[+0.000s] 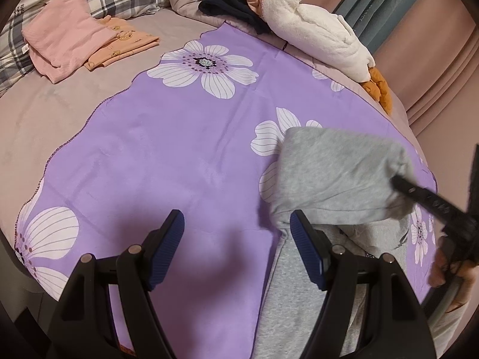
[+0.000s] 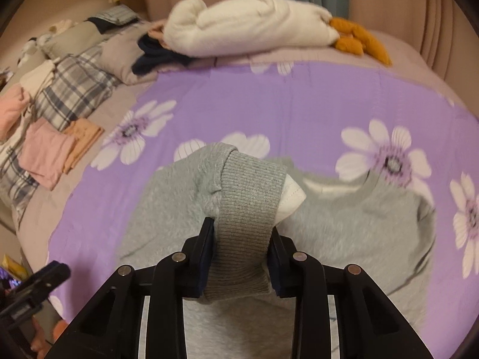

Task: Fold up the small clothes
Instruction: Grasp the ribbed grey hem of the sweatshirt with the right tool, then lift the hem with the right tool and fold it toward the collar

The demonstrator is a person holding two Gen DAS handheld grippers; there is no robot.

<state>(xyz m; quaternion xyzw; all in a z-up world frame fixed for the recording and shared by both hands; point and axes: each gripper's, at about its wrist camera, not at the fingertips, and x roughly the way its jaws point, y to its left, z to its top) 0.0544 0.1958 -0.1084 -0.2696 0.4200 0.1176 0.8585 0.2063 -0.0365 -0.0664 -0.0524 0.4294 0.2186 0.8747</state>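
A grey sweatshirt [image 2: 344, 224] is shown lying on the purple cloth [image 1: 179, 149], toward the cloth's near right part. Its ribbed cuff [image 2: 248, 209] is pinched between the pads of the right gripper [image 2: 241, 257], the jaws drawn in narrow on the knit, and the sleeve is raised clear of the cloth. The left gripper [image 1: 236, 248] is held wide apart over the cloth just left of the sweatshirt, nothing being gripped, though its right pad appears to sit at the garment's edge.

Risks are judged as follows. The cuff is stretchy and thick — it may slide out of the pads if the sleeve is pulled taut. With the body unpinned, the whole garment may be dragged across the cloth and the fold skewed. The cloth itself may be rucked by a low pad.

Materials: the sweatshirt body is fleecy and matte; the cuff is close-ribbed; the cloth is smooth, thin, flower-printed. Beyond the cloth's far edge a plush cream bundle [image 1: 317, 30] is seen, and off its far left corner a flat pink stack [image 1: 66, 33].
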